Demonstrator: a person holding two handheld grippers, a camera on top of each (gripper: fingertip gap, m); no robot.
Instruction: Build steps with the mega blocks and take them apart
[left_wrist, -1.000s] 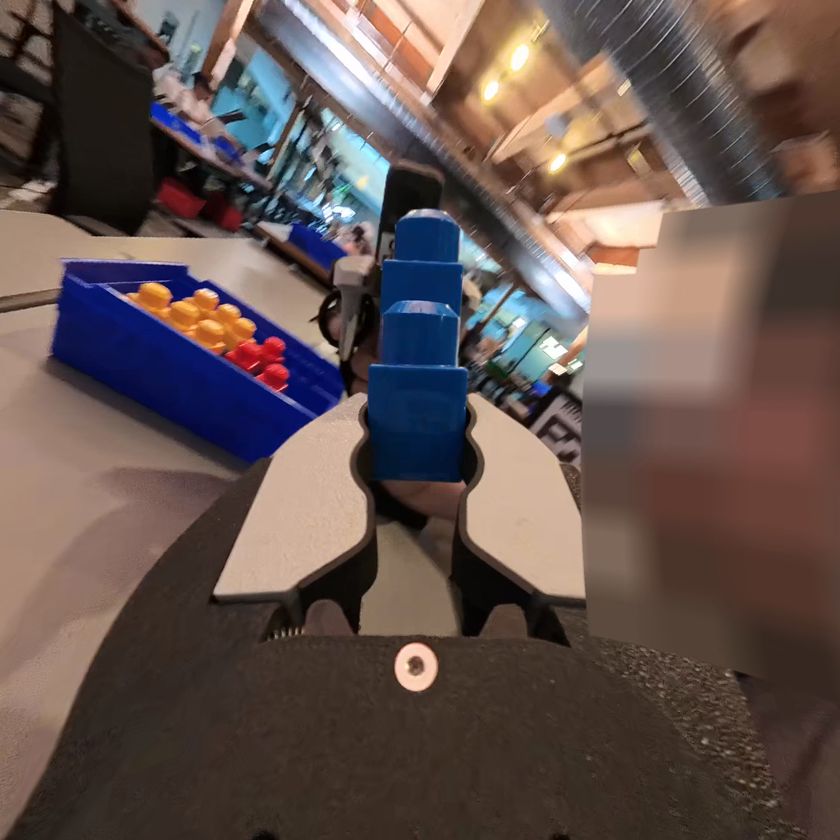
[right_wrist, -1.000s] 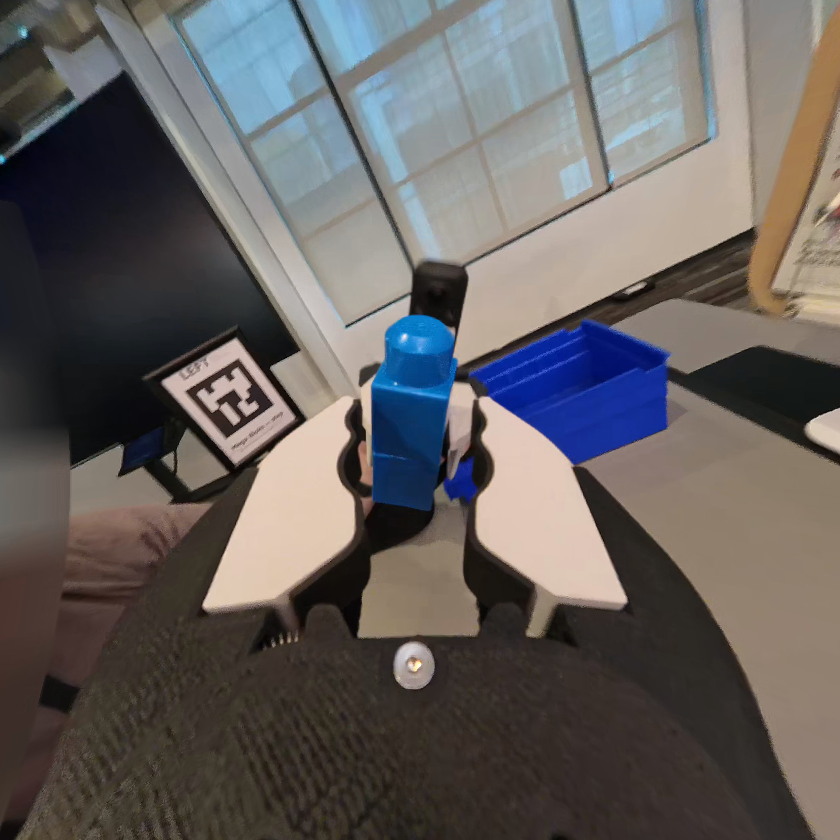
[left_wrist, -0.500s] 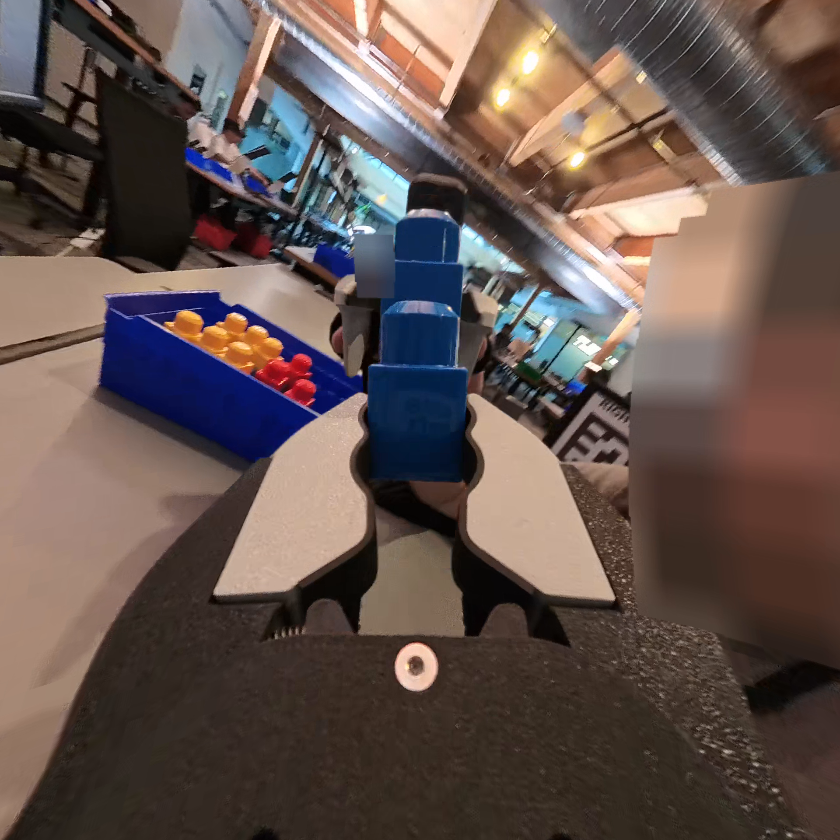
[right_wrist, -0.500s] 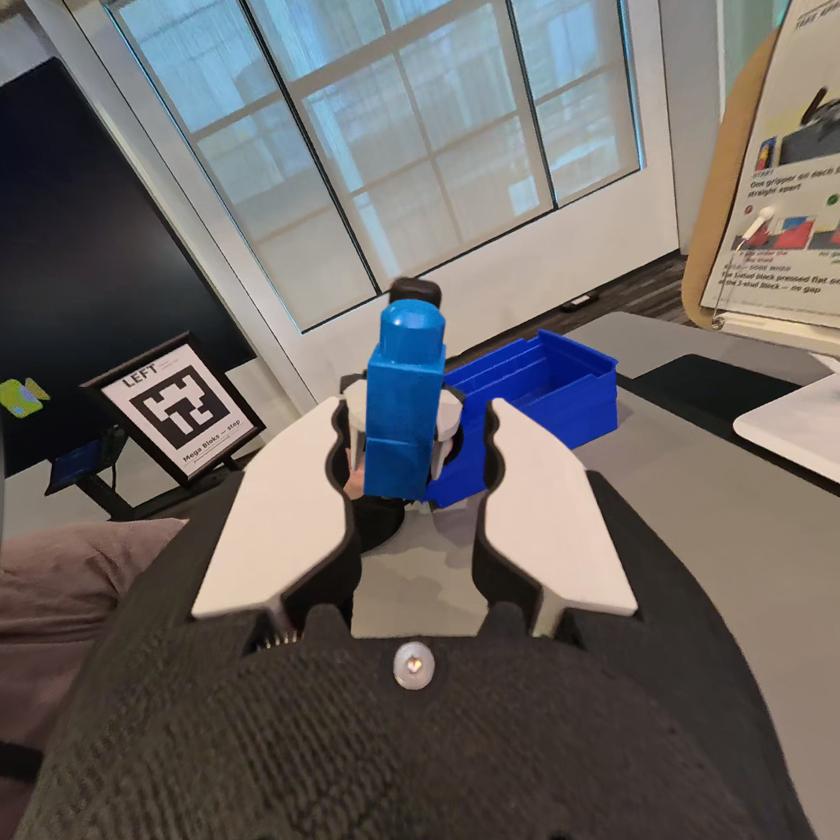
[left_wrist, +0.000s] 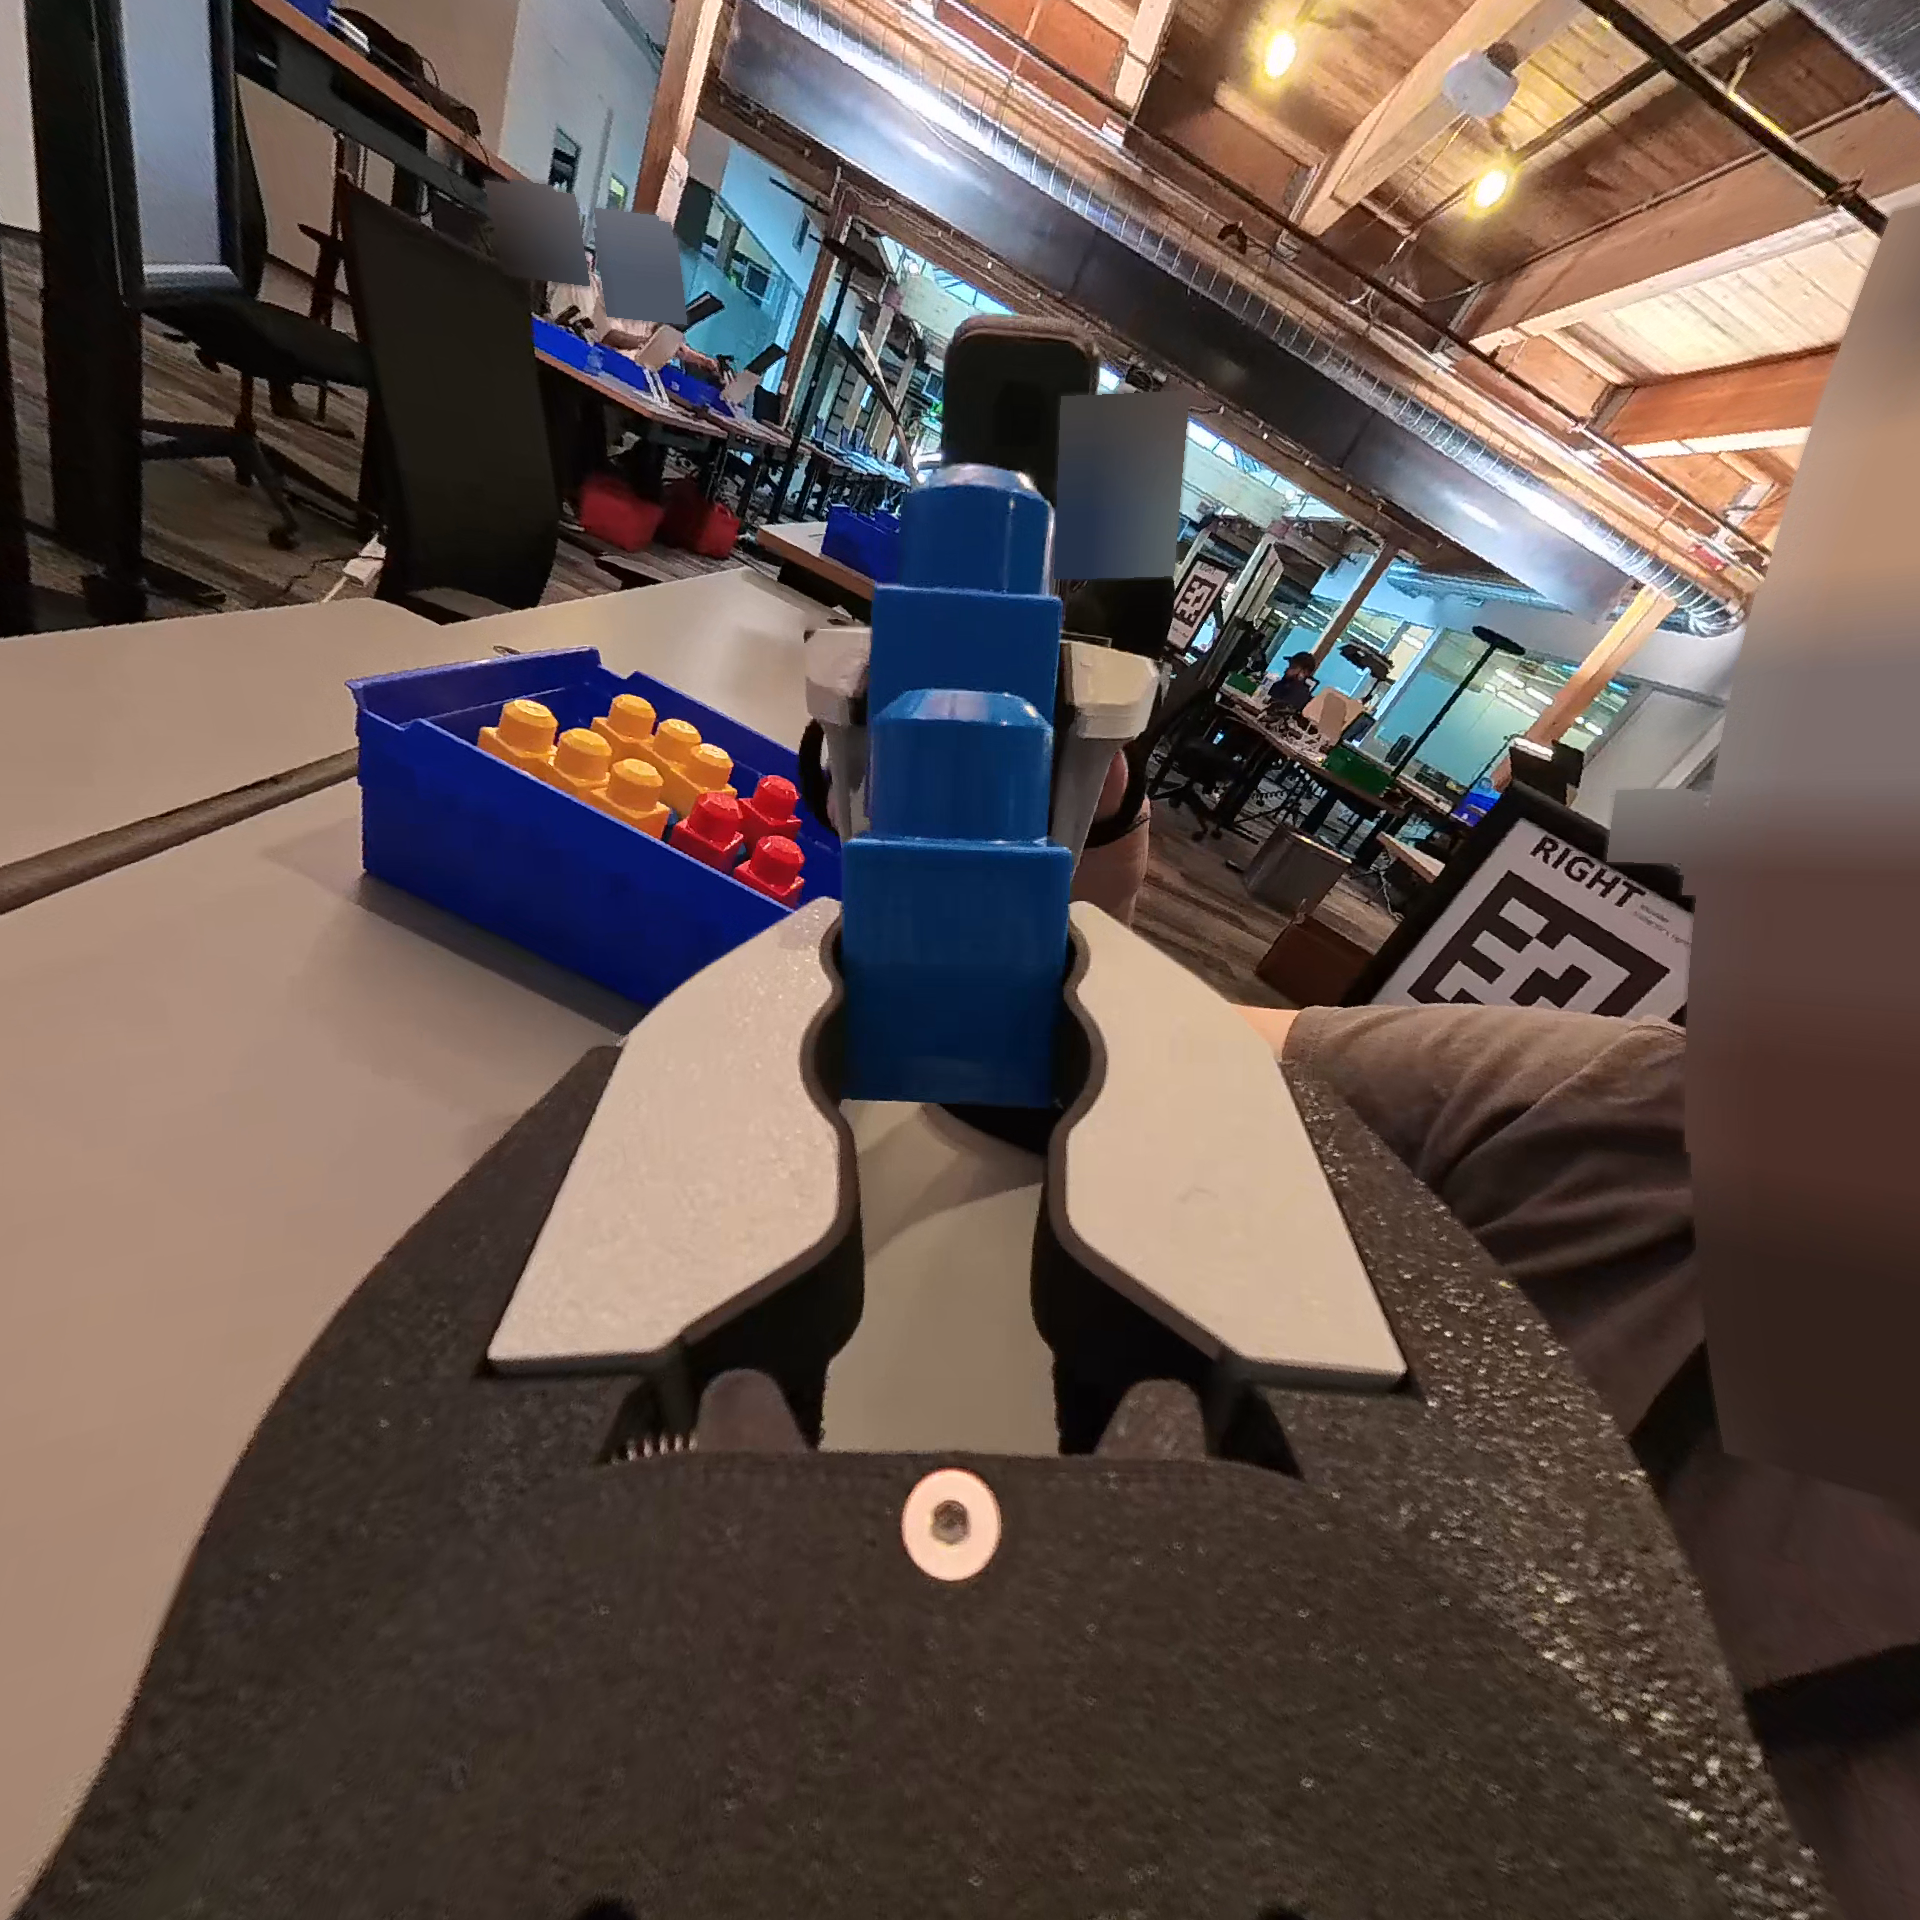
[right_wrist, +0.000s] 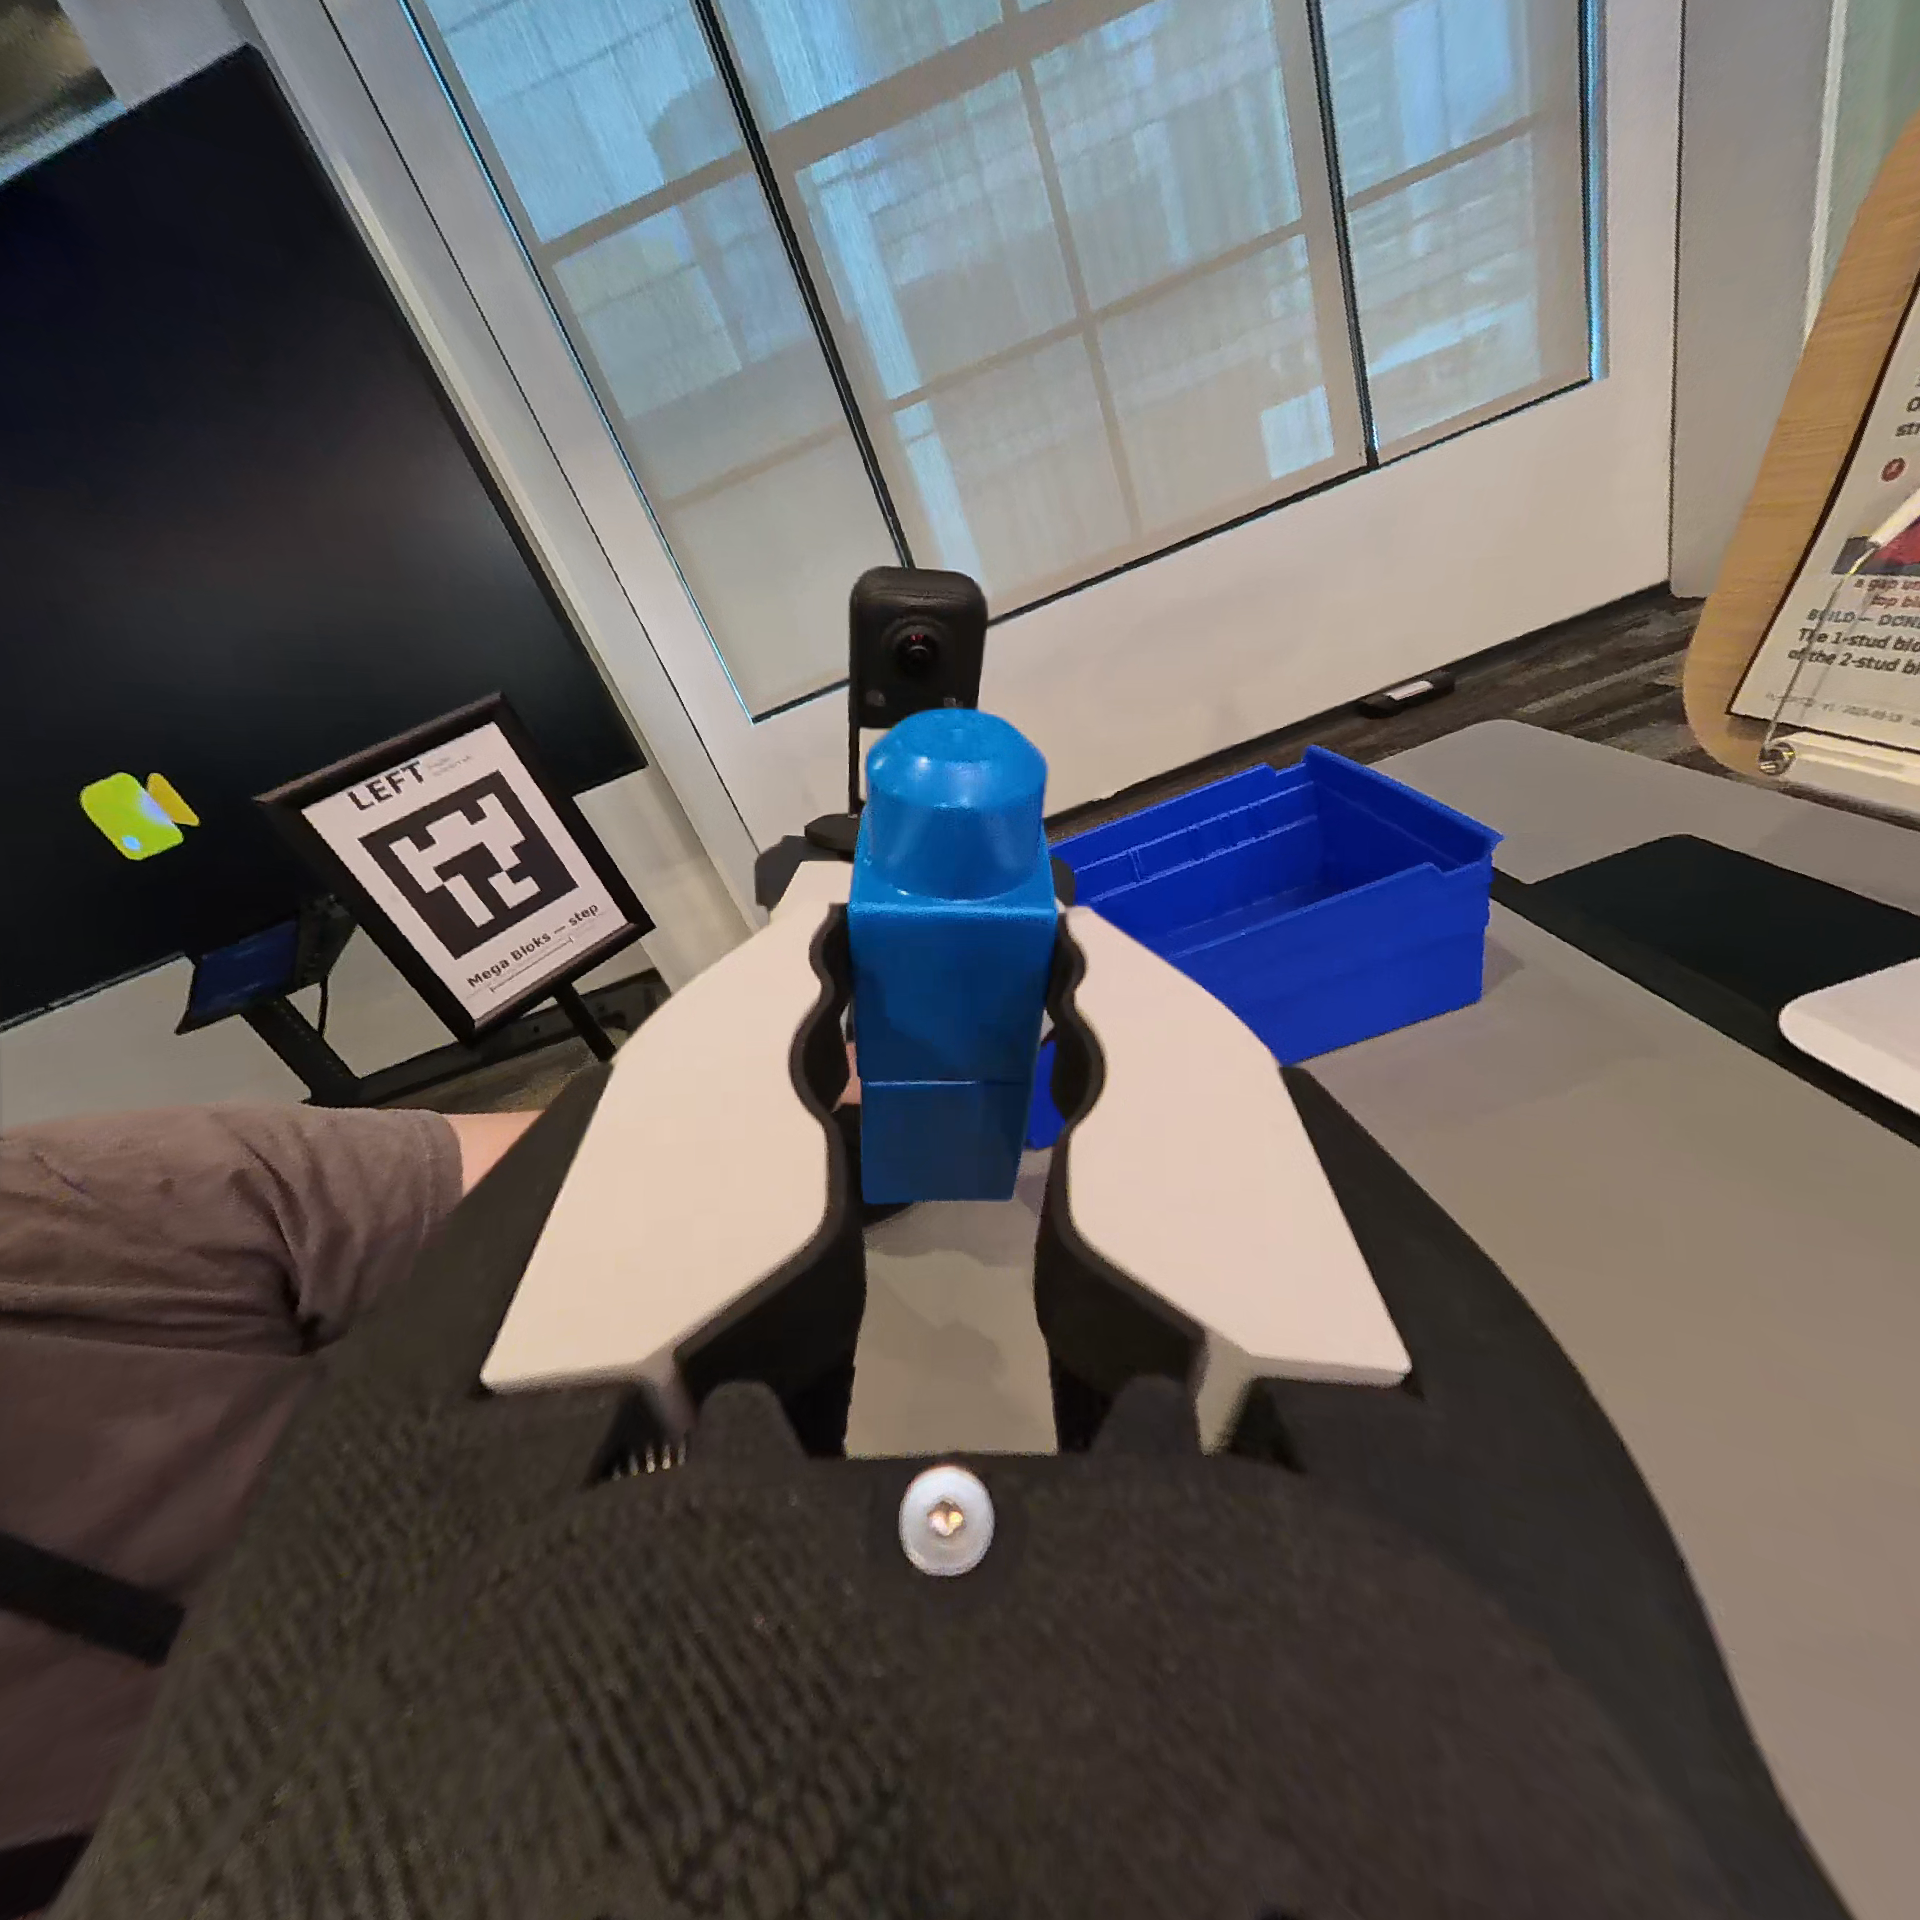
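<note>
The blue stepped block pair (left_wrist: 956, 914), smooth hard plastic with round studs, is held in the air between both tools: the left tool (left_wrist: 951, 997) is closed on the lower two-stud block and the right tool (right_wrist: 945, 1039) is closed on the upper one-stud block, a two-sided hold that probably lets one press or pull against the other. Behind on the grey surface (left_wrist: 208, 1039) a ribbed blue bin (left_wrist: 540, 852) holds yellow blocks (left_wrist: 613, 753) and red blocks (left_wrist: 743, 831), and a second blue bin (right_wrist: 1299, 914) looks empty.
</note>
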